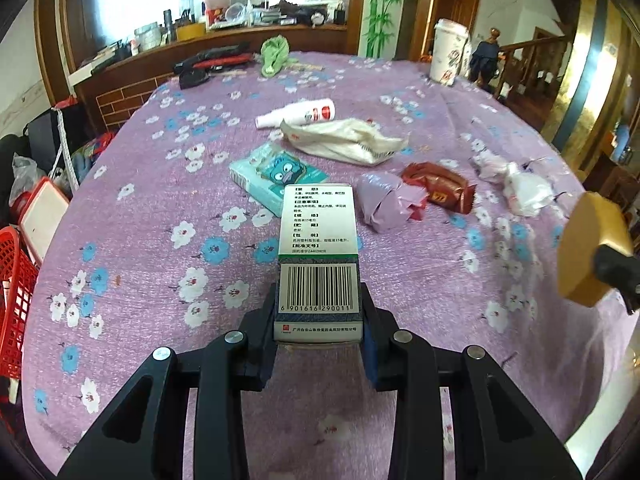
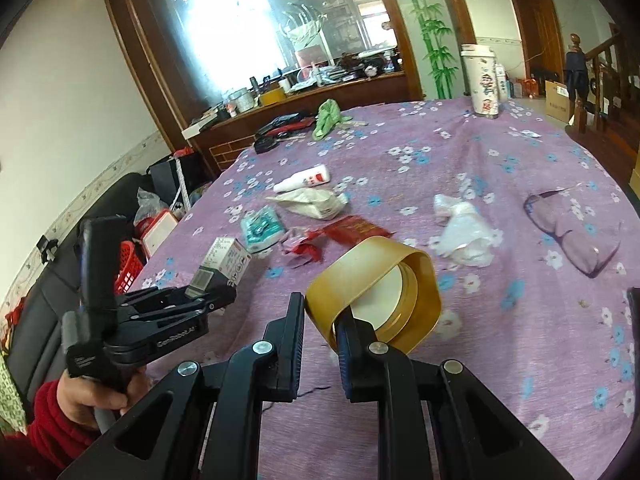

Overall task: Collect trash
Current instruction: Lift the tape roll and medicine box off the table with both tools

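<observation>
Left gripper (image 1: 320,320) clamped on a small medicine box (image 1: 318,256), held clear above the flowered tablecloth (image 1: 160,208); box's long axis in line with the fingers, pointing toward 12 o'clock in the left wrist view, barcode face up. Right gripper (image 2: 320,340) closed, its right finger pinching the wall of a gold bottle cap (image 2: 376,280); cap's open mouth turned back toward the camera, white liner visible inside. Same cap at 3 o'clock in the left wrist view; same box at 9 o'clock in the right wrist view, carried by a hand (image 2: 96,396) in a red sleeve.

Remaining litter on the cloth, ahead of both grippers between 11 and 1 o'clock: tissue pack (image 1: 276,180) just beyond the box's far end, crumpled purple wrapper (image 1: 380,204) and red wrapper (image 1: 440,188) touching each other, white wrapper (image 1: 344,140), white bottle (image 1: 298,114) lying on its side with its long axis across the view, and white plastic bag (image 1: 520,188). Glasses (image 2: 572,236) at 2 o'clock in the right wrist view, probably not trash.

Both grippers loaded, so drop-off likely next. No bin identifiable; a red basket (image 1: 16,292) below the table edge at 9 o'clock, nearer the left gripper, a possible target.
</observation>
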`<state>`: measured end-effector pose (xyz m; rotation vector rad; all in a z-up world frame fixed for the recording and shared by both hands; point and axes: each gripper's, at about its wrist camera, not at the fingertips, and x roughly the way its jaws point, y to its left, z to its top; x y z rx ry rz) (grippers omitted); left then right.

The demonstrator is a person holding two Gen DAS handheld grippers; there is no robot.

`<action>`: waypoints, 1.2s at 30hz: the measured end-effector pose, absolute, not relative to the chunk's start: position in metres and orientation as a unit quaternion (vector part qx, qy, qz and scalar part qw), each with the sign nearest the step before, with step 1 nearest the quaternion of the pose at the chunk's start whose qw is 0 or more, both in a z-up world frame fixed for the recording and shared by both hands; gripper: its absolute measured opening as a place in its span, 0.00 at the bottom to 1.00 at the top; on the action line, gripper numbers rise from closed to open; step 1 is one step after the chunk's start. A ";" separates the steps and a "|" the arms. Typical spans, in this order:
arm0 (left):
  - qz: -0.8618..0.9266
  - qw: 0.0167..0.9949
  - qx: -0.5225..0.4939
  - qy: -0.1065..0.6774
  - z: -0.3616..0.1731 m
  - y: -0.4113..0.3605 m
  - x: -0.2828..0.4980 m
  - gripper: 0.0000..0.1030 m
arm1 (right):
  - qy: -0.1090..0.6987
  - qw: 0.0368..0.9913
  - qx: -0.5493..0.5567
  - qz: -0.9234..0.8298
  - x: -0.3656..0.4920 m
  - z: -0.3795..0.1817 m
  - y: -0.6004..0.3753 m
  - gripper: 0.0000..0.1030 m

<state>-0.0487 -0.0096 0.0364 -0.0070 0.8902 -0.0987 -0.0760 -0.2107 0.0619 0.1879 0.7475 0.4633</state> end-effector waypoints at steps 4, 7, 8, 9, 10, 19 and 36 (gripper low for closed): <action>-0.051 0.908 -0.005 0.417 0.043 -0.001 -0.057 0.32 | 0.368 0.897 0.083 0.228 -0.074 0.059 -0.194 0.15; -0.053 0.910 -0.007 0.411 0.046 0.006 -0.061 0.32 | 0.369 0.897 0.079 0.231 -0.072 0.059 -0.184 0.15; -0.054 0.910 -0.007 0.410 0.046 0.007 -0.063 0.32 | 0.369 0.897 0.078 0.231 -0.072 0.058 -0.182 0.15; -0.055 0.911 -0.007 0.409 0.047 0.008 -0.064 0.32 | 0.370 0.896 0.077 0.232 -0.072 0.058 -0.179 0.15; -0.055 0.912 -0.007 0.407 0.047 0.010 -0.065 0.32 | 0.371 0.896 0.077 0.233 -0.071 0.058 -0.175 0.15; -0.061 0.916 -0.013 0.397 0.049 0.026 -0.072 0.32 | 0.376 0.894 0.065 0.234 -0.069 0.054 -0.150 0.15; -0.042 0.921 -0.039 0.386 0.052 0.067 -0.080 0.32 | 0.387 0.888 0.043 0.246 -0.066 0.048 -0.110 0.15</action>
